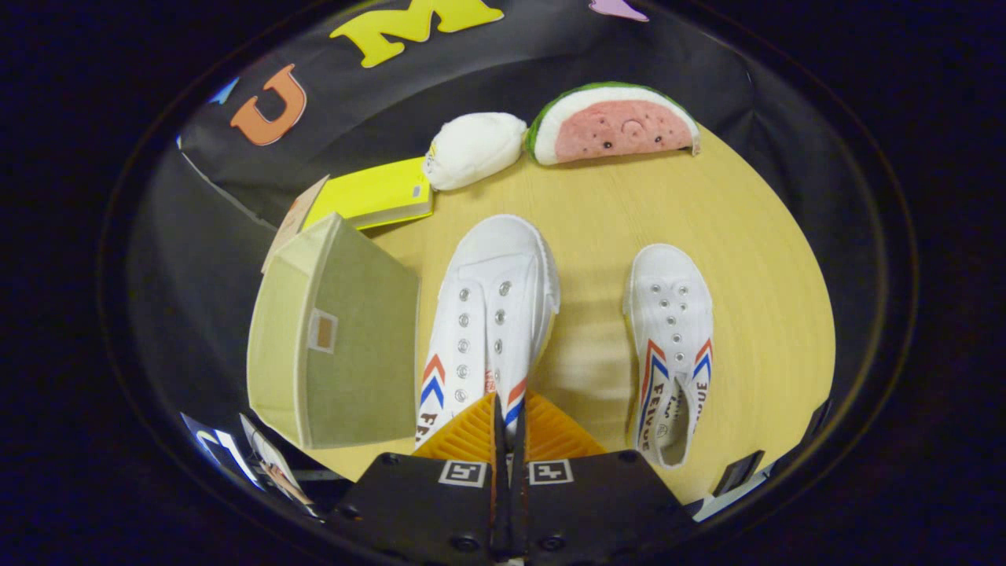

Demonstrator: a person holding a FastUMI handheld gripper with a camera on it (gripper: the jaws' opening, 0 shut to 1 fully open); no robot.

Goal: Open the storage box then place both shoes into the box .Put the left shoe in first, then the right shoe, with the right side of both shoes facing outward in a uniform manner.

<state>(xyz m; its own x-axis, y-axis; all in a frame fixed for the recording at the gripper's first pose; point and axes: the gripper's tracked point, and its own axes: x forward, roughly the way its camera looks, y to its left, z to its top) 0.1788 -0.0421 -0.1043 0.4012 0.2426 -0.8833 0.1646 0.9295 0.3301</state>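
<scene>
My gripper (507, 428) is shut on the heel collar of a white canvas shoe (491, 306) with red and blue chevrons. This shoe points away from me and hangs a little above the wooden table (754, 259), casting a shadow to its right. The second matching shoe (672, 346) lies flat on the table to the right of the fingers, toe away, with its opening facing up. An olive fabric storage box (338, 346) with a small tag stands just left of the held shoe. A tan flap (295, 216) sticks up behind the box. I cannot see into the box.
A yellow book (377, 192) lies beyond the box. A white plush (475, 149) and a watermelon-slice plush (613, 126) sit at the table's far edge. Some printed papers (263, 464) lie near the box's front corner.
</scene>
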